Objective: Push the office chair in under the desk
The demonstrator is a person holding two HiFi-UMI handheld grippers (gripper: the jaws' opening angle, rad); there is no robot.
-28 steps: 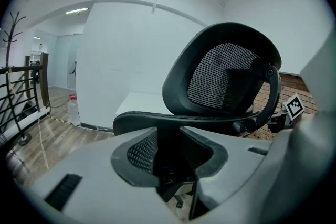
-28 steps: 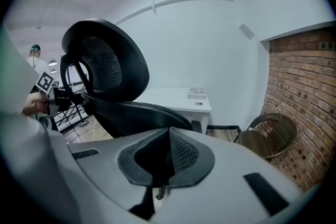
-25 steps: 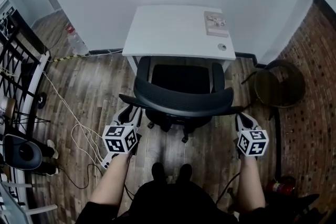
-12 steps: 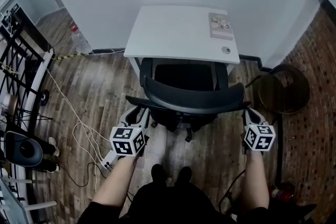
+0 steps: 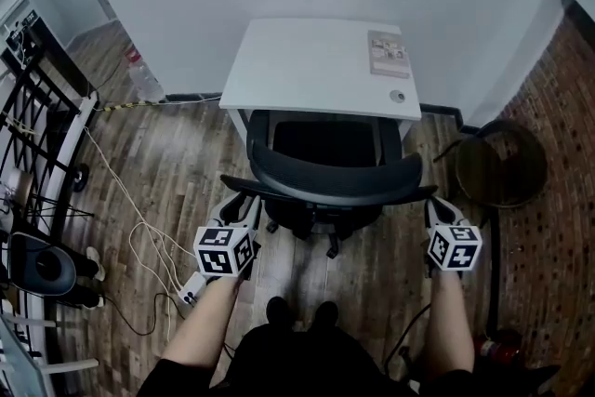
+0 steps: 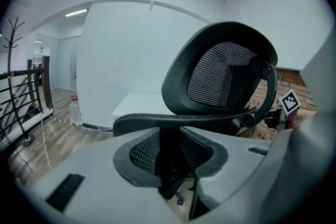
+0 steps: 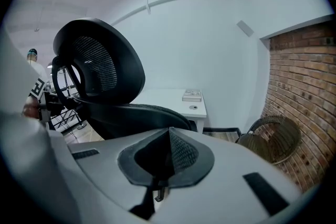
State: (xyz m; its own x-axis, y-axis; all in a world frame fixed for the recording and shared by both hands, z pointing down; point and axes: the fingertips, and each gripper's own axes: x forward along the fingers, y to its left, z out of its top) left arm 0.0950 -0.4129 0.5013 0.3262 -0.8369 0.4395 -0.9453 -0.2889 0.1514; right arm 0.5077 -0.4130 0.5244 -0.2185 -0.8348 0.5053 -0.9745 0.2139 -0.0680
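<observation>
A black mesh office chair (image 5: 330,177) stands at the white desk (image 5: 316,60), with its seat partly under the desktop and its curved backrest toward me. My left gripper (image 5: 244,207) is at the backrest's left end, its jaws closed on a dark edge of the chair (image 6: 226,76). In the left gripper view that edge fills the gap between the left gripper's (image 6: 170,165) pads. My right gripper (image 5: 433,207) sits shut at the backrest's right end with nothing between its jaws. In the right gripper view, the right gripper (image 7: 168,157) has the chair (image 7: 105,65) to its left.
A booklet (image 5: 388,51) lies on the desk's right side. A round wicker seat (image 5: 497,165) stands by the brick wall at right. A black railing (image 5: 37,107), a bottle (image 5: 139,74), cables and a power strip (image 5: 191,288) are on the left floor. My feet (image 5: 297,311) are behind the chair.
The chair has rolled farther toward the desk, and both grippers moved forward with it. Over the last half second nothing has visibly moved.
</observation>
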